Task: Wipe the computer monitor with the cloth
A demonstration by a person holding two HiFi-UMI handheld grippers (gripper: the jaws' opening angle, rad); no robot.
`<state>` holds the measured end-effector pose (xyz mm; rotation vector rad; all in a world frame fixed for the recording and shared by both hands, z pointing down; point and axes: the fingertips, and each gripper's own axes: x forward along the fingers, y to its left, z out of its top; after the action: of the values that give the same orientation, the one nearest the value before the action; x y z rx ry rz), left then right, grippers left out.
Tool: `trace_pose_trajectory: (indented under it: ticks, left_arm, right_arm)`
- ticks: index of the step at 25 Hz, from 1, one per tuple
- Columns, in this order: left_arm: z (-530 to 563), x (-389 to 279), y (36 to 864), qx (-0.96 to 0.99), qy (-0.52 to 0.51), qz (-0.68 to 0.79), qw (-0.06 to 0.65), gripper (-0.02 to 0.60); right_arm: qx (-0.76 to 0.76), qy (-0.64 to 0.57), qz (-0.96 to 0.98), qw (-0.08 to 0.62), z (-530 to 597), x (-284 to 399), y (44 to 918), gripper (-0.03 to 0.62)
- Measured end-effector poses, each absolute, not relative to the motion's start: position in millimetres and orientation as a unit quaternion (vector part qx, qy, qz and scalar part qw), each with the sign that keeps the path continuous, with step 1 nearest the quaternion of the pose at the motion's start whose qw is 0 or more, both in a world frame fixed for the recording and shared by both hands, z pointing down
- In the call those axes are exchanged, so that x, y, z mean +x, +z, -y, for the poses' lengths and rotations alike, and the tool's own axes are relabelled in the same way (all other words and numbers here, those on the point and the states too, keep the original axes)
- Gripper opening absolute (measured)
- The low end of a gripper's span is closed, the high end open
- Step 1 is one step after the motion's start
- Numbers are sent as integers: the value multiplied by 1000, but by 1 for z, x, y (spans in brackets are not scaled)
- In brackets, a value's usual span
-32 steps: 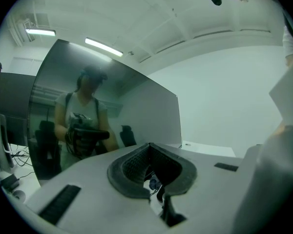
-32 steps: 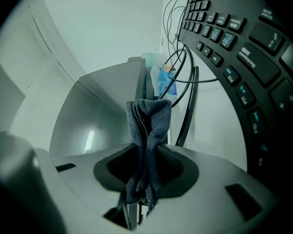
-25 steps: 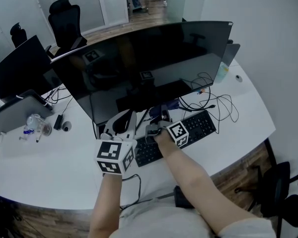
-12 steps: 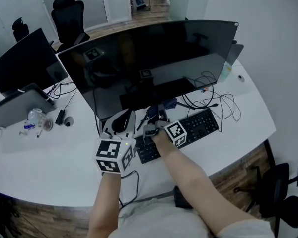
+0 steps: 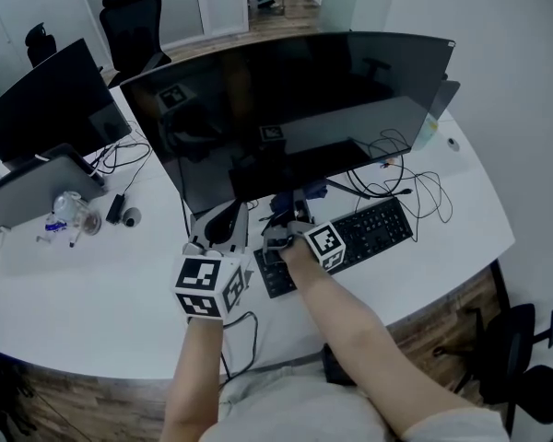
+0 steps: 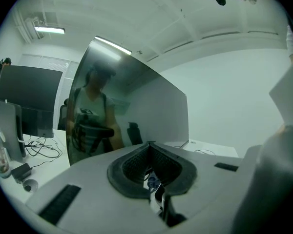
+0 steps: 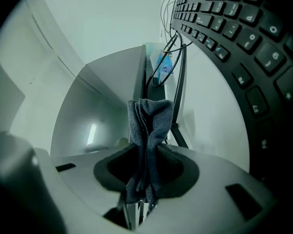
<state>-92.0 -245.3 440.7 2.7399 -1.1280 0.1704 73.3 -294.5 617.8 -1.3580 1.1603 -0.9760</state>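
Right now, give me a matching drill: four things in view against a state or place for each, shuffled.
Things:
1. cloth
2. left hand-held gripper
3. keyboard
4. monitor

States or places:
A. dark screen, upright on the desk
B. jaws together, nothing between them
C. pinched in the right hand-held gripper
D. flat on the desk, in front of the screen

Pairs: 1-C, 2-B, 3-D, 4-A

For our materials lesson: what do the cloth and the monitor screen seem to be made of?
Cloth: apparently grey microfibre or terry, matt; fuzzy texture, soft folds.
Monitor screen: dark, glossy glass or plastic; it mirrors the room.
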Motion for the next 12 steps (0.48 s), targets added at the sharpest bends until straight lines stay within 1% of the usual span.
trace_pose_trajectory:
  ticks: [4,8,12]
  left_arm:
    - [244,-99,443,918,58,383,88,9]
    - [245,-113,443,916,56,389,87,9]
    - [244,-127,443,912,57,396,87,9]
  right_arm:
    - [-565,-437,-457,531,287,57,607,110]
    - [-556,-440,-472,524,289,35,607,110]
    - [-543,-447,-467,535,289,11,608,110]
